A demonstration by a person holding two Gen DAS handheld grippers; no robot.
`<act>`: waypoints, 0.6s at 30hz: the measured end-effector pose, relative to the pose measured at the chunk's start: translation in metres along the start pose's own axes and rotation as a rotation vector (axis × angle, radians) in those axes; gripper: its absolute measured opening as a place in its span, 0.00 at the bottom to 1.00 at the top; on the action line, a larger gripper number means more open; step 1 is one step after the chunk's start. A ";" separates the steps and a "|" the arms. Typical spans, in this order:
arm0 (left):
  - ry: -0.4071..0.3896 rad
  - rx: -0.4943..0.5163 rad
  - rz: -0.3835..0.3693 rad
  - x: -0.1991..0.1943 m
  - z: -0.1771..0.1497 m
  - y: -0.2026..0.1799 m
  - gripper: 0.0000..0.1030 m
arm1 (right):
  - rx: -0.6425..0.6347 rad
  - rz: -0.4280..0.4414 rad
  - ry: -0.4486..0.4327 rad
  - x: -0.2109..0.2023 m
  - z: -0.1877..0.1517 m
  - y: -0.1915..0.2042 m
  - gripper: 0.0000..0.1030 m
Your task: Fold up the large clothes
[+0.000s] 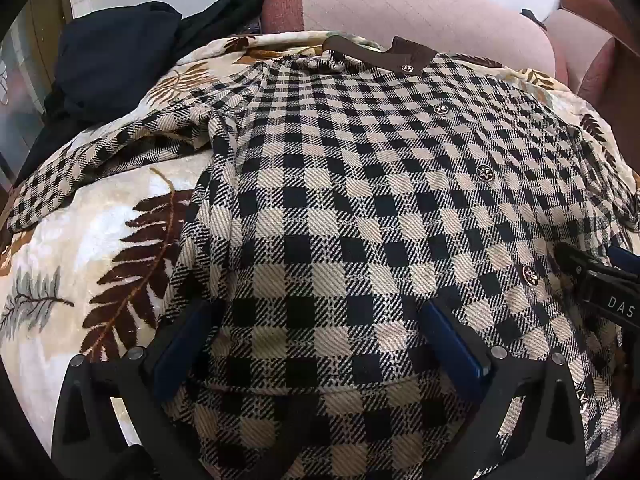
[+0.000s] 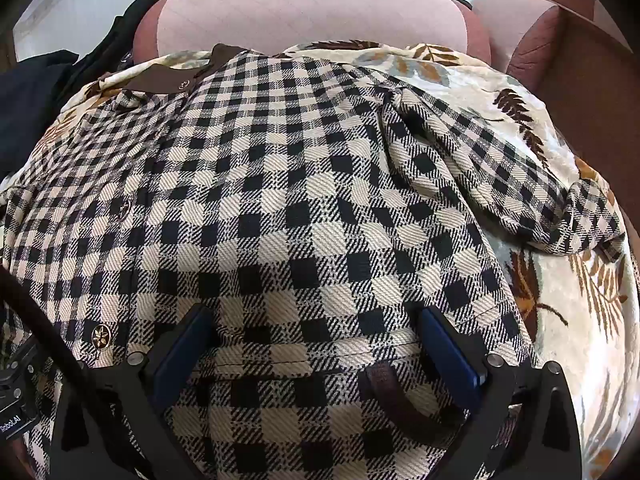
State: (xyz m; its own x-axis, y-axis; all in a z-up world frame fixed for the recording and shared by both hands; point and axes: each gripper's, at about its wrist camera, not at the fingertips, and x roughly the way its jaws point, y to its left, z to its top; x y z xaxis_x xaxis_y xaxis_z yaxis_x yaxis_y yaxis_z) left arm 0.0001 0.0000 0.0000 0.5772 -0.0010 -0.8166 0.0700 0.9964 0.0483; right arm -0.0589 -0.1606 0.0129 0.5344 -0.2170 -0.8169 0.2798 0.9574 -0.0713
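Shirt (image 1: 360, 184), checked and buttoned, lies spread flat, front up, on a leaf-patterned blanket (image 1: 80, 248); both sleeves extend sideways. No fold is made yet; every fold is left. Left gripper (image 1: 320, 328) and right gripper (image 2: 316, 332) hang over the lower hem, jaws fully apart, holding nothing.

The left claw (image 1: 316, 320) points steeply down, its two blue-padded fingers (image 1: 182, 344) spread as wide as they go, with no pad pressing on anything. The right claw (image 2: 312, 324) tilts down the same way, fingers (image 2: 448, 348) equally wide apart. From the left claw's view, the right claw's black body shows just off to its right
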 end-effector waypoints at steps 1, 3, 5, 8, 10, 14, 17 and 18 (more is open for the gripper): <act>-0.001 0.000 0.000 0.000 0.000 0.000 1.00 | -0.001 -0.001 0.000 0.000 0.000 0.000 1.00; -0.001 0.000 0.000 0.000 0.000 0.000 1.00 | -0.001 -0.001 0.001 0.000 0.000 0.000 1.00; -0.001 0.000 0.000 0.000 0.000 0.000 1.00 | -0.001 -0.002 -0.001 0.000 0.000 0.000 1.00; -0.001 -0.001 -0.001 0.000 0.000 0.001 1.00 | -0.002 -0.003 -0.001 0.000 0.000 0.000 1.00; -0.001 0.001 0.001 0.000 0.000 0.000 1.00 | -0.001 -0.002 -0.001 0.000 0.000 0.000 1.00; 0.000 0.001 0.003 0.000 0.000 0.000 1.00 | -0.002 -0.003 -0.001 0.000 0.000 0.000 1.00; 0.000 0.002 0.005 0.000 0.000 0.000 1.00 | -0.002 -0.003 -0.002 0.000 -0.001 0.000 1.00; 0.001 0.003 0.007 0.002 -0.001 0.000 1.00 | -0.002 -0.003 -0.002 0.000 -0.001 0.000 1.00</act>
State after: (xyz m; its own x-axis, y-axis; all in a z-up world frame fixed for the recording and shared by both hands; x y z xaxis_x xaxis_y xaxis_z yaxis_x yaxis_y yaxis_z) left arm 0.0002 0.0000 -0.0018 0.5767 0.0063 -0.8169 0.0680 0.9961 0.0557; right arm -0.0594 -0.1606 0.0127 0.5350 -0.2203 -0.8156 0.2800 0.9571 -0.0749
